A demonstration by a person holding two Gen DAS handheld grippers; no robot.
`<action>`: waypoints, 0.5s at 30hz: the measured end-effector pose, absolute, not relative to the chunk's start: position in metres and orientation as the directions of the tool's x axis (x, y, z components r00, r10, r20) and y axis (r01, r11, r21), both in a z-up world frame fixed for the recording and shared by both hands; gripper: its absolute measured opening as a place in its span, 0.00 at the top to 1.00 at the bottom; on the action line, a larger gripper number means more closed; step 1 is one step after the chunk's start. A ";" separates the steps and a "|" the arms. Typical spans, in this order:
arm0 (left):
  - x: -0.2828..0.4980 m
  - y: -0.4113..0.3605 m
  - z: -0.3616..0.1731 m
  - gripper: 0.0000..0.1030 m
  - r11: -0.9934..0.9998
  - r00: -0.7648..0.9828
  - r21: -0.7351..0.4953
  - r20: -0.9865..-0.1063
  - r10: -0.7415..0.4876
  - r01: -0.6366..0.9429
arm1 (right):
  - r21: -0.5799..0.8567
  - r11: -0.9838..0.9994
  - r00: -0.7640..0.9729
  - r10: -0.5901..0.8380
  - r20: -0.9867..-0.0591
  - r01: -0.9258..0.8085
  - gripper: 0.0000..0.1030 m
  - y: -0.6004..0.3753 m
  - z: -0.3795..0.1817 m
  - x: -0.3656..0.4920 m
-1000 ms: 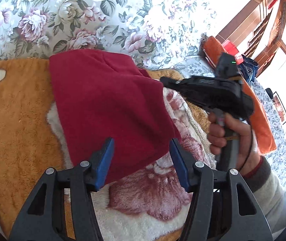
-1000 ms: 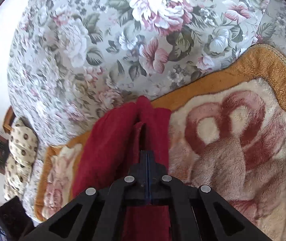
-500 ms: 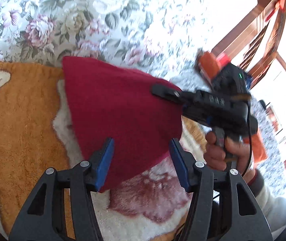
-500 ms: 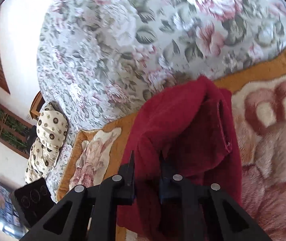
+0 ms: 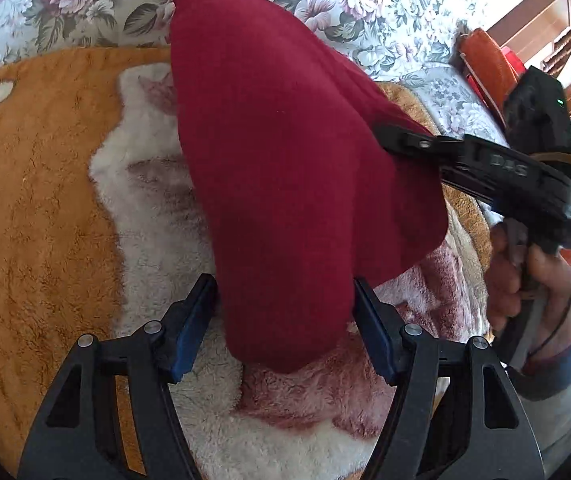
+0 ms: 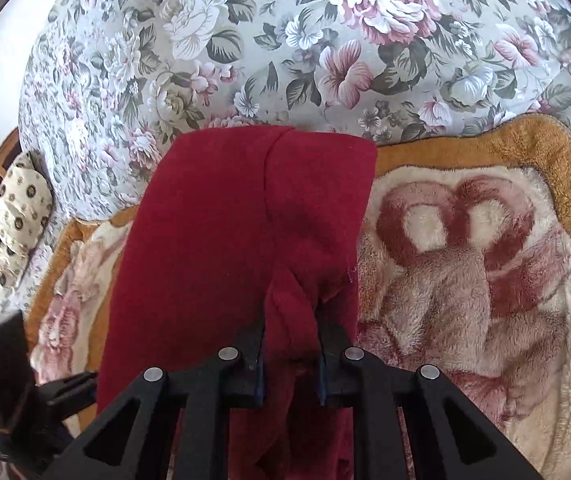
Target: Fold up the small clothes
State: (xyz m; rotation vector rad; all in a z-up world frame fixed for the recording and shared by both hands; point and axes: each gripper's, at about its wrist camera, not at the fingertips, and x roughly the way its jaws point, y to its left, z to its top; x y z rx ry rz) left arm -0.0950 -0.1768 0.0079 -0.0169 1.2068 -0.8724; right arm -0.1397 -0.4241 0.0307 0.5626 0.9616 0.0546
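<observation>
A dark red garment (image 5: 285,168) lies partly folded on a fluffy orange, cream and pink blanket (image 5: 45,208). My left gripper (image 5: 285,312) is open, its blue-padded jaws on either side of the garment's near corner. My right gripper (image 6: 290,344) holds a bunched fold of the red garment (image 6: 245,216) between its narrowly parted jaws. In the left wrist view the right gripper (image 5: 389,138) comes in from the right, its tip against the lifted right edge of the cloth.
A floral bedspread (image 6: 285,48) lies behind the blanket (image 6: 485,264). A dotted cushion (image 6: 17,216) sits at the far left. An orange cloth (image 5: 489,68) and wooden furniture (image 5: 533,20) are at the right. The other gripper's body (image 6: 9,392) shows at the lower left.
The right gripper has lifted the garment's right edge and carried it over to the left. Its jaws have parted slightly around the fold. The left gripper has stayed open and moved closer to the near corner.
</observation>
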 end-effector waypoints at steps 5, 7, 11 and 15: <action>-0.094 -0.184 0.009 0.34 0.683 0.091 -0.436 -0.802 -0.590 0.586 | 0.581 0.799 0.600 0.393 -0.697 0.152 0.63 -0.415 0.052 -0.175; -0.095 -0.185 0.009 0.34 0.683 0.096 -0.426 -0.805 -0.585 0.593 | 0.577 0.804 0.568 0.411 -0.714 0.144 0.63 -0.403 0.050 -0.181; -0.100 -0.191 0.010 0.34 0.684 0.098 -0.425 -0.805 -0.585 0.593 | 0.597 0.793 0.601 0.421 -0.679 0.119 0.63 -0.391 0.051 -0.185; -0.102 -0.183 0.015 0.34 0.676 0.078 -0.424 -0.812 -0.579 0.602 | 0.545 0.834 0.592 0.394 -0.703 0.092 0.66 -0.379 0.044 -0.172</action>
